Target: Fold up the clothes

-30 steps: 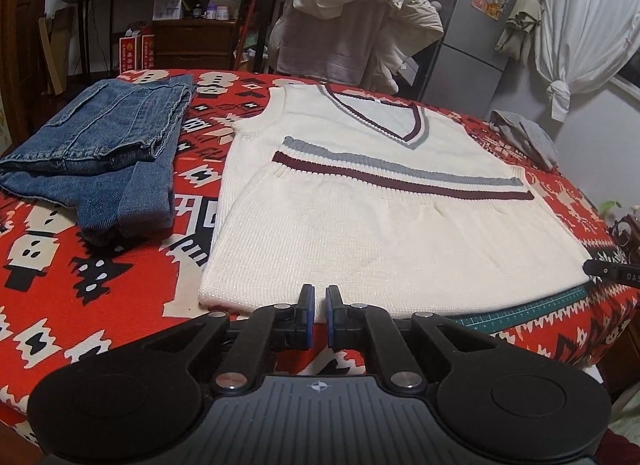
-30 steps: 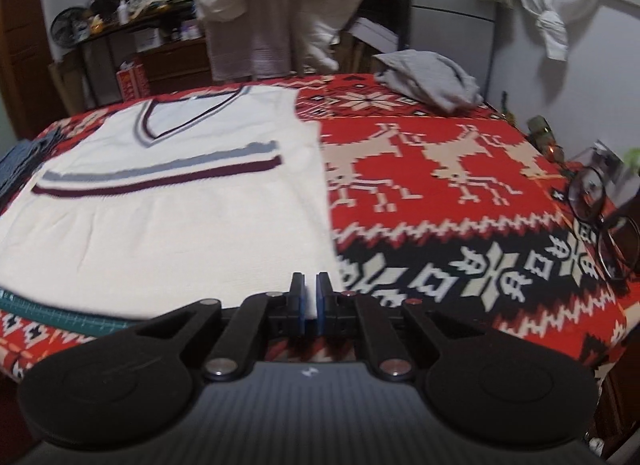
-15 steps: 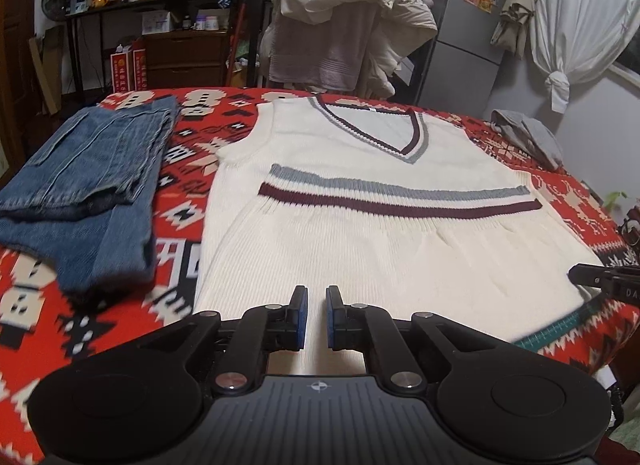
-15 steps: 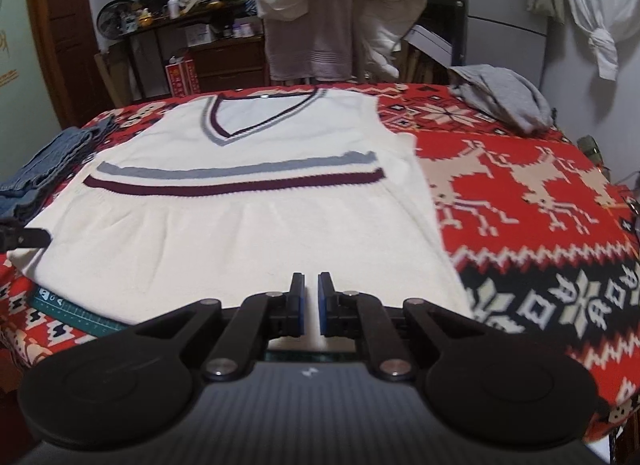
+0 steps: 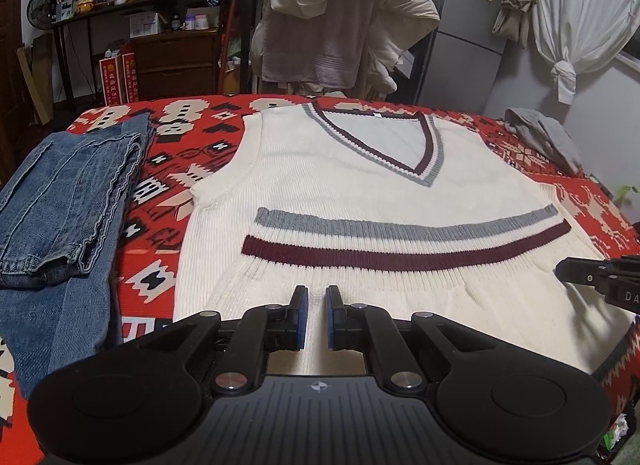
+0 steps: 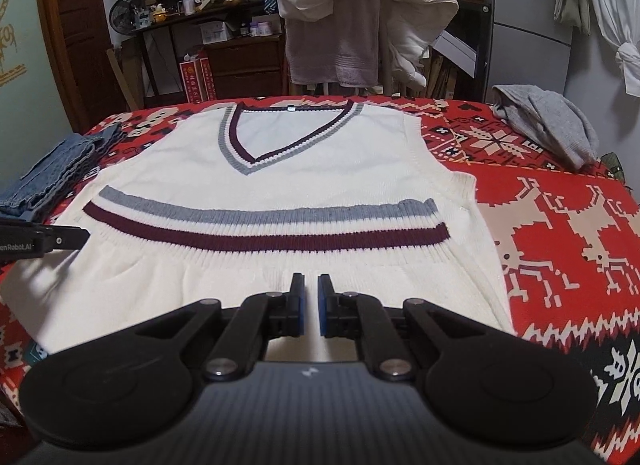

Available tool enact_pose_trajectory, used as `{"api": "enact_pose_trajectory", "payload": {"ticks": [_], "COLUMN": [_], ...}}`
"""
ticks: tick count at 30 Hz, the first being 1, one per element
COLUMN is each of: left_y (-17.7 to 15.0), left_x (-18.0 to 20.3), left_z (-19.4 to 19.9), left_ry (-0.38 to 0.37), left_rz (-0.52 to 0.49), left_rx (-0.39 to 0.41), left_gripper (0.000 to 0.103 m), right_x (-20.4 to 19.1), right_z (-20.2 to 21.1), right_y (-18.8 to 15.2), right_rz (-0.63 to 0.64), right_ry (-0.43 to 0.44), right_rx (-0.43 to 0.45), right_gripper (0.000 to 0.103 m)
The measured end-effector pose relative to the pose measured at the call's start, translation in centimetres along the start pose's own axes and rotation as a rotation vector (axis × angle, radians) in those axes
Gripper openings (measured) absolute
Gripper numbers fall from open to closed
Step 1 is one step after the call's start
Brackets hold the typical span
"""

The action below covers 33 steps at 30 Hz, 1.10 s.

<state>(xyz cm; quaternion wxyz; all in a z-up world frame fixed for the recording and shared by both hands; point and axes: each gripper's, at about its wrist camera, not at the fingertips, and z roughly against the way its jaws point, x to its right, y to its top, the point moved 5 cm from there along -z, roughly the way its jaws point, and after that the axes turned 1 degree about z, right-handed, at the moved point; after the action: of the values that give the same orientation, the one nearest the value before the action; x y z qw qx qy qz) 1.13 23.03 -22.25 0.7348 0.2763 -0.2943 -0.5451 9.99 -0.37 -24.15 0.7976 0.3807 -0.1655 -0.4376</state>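
— Vest [image 5: 360, 201] spread flat across centre frame on red patterned cloth [image 5: 168, 153], neckline toward the top, hem toward the bottom edge.

— Left gripper [image 5: 316, 319]?

— Low centre, over the hem. Pads nearly together, narrow gap, nothing pinched. Whether touching the knit, cannot tell.

— Right gripper [image 6: 311, 311]?

— Same: bottom centre of its own view, slim gap, holding nothing.

— Elsewhere?

— Folded jeans [image 5: 64, 205] at left of frame, just beside the vest. Grey garment [image 6: 548, 121] bunched at upper right, well apart.
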Motion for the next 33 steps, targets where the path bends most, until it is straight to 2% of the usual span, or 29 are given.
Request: {"api": "enact_pose_trajectory", "payload": {"ticks": [5,13,17,22,33], "left_y": [-1.3,-5.2,-5.9,-4.5,-0.2], "left_x": [-0.1,-0.7,-0.6,0.5,1.9], "left_z": [1.4,5.6,7.0,6.3,0.3], "left_ry": [-0.004,-0.003,-0.009,-0.033,-0.038], "left_rz": [-0.003,-0.001,0.013,0.004,-0.018], "left_rx": [-0.009,-0.027,-0.02,0.005,-0.006], "left_gripper": [0.008,0.008,0.008,0.008,0.008], "right_x": [0.2,1.1,1.4,1.7,2.2], "right_z": [1.1,5.7,7.4,6.6,-0.1], "right_y": [-1.1,-5.1,-6.0,-4.4,0.6], "right_rz": [0.007,0.01,0.003,-0.008,-0.022], "right_ry": [0.003,0.005,0.005,-0.002,-0.01], "right_rx": [-0.009,-0.035,-0.034,-0.012,-0.005], "right_gripper": [0.007,0.007,0.007,0.007,0.006]}}
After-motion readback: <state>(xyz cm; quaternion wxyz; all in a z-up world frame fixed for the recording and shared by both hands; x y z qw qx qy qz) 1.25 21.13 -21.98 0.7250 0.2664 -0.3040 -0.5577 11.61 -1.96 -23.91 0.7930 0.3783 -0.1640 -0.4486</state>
